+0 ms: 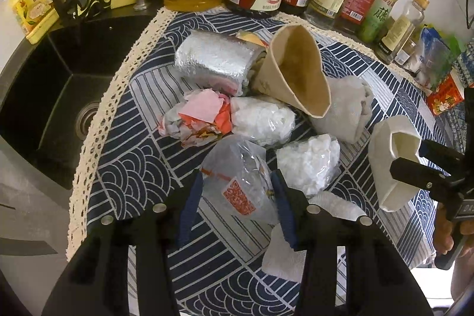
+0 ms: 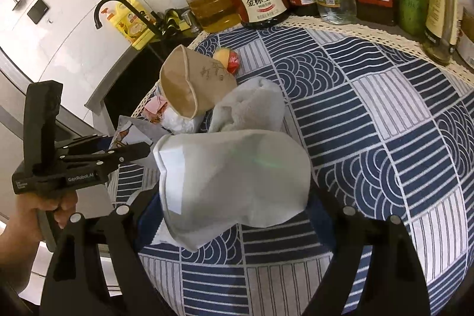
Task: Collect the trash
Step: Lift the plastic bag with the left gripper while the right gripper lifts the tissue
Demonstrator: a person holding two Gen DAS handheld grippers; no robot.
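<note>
We note, far left of the left gripper (image 1: 237, 197), a black sink (image 1: 59, 96), well clear of the work. The trash lies heaped on the patterned cloth (image 1: 142, 120) directly ahead. The left gripper's jaws stand apart around a clear plastic bag (image 1: 237, 182) with a red printed patch; the pads (image 1: 281, 206) flank it on either side, though we cannot confirm firm contact. Its long axis runs roughly along the fingers. Just beyond lie a crumpled white bag (image 1: 308, 165), a foil pouch (image 1: 216, 61) and a brown paper cup (image 1: 296, 73) on its side. To the right, the right gripper (image 1: 414, 165) clamps a squashed white paper cup (image 2: 231, 179), lifted off the cloth. We judge the left hand nearer the remaining heap, so the next pick falls to it.
</note>
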